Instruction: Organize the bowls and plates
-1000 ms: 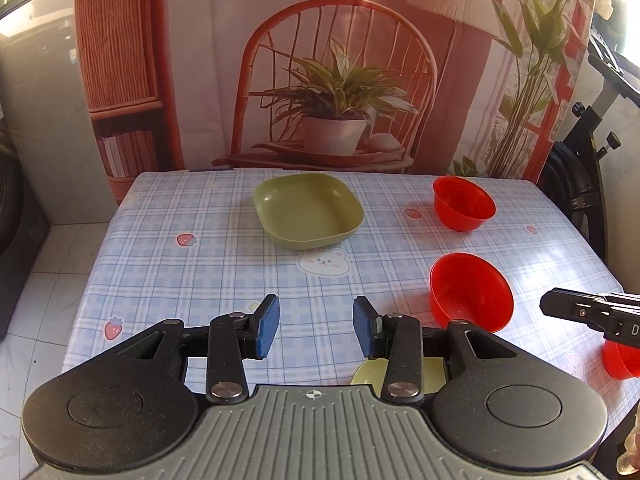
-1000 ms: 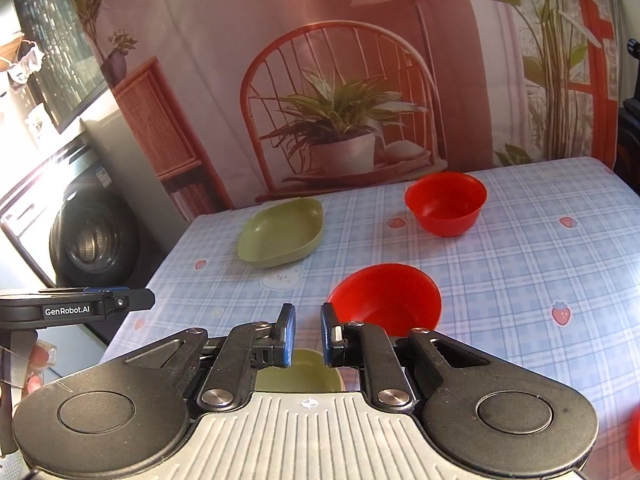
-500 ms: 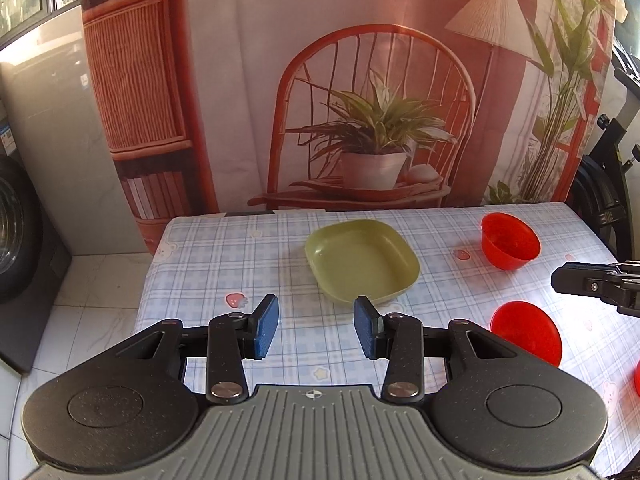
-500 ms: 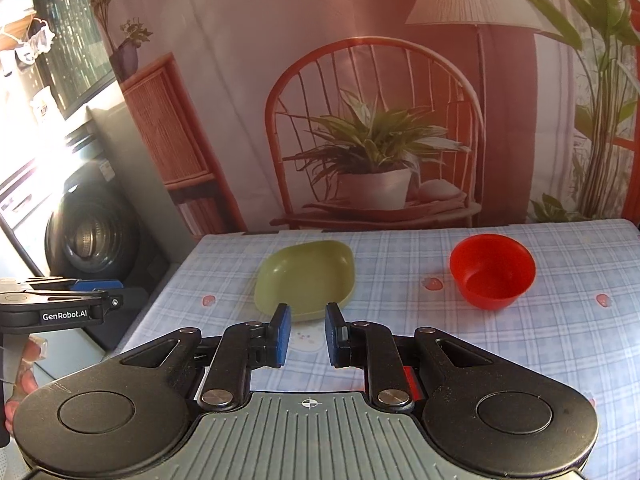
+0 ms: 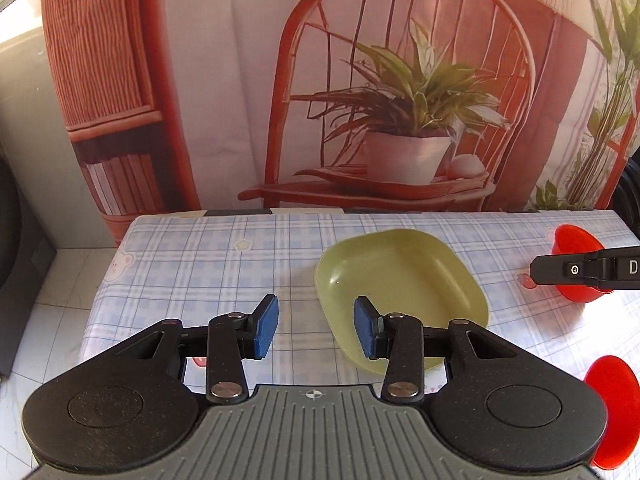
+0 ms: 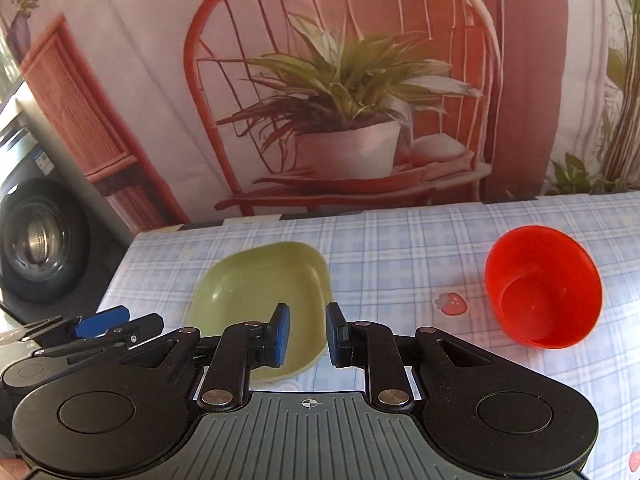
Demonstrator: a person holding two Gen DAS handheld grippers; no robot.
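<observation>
Just green plate (image 5: 400,280) w/ nothing inside

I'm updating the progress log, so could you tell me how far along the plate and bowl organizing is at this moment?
Nothing looks stacked yet. The green plate lies alone on the checked tablecloth, and the red bowl stands apart to its right, with another red bowl at the near edge. Neither the left gripper nor the right gripper holds anything; both are open, near the plate. All the gathering is left.
</observation>
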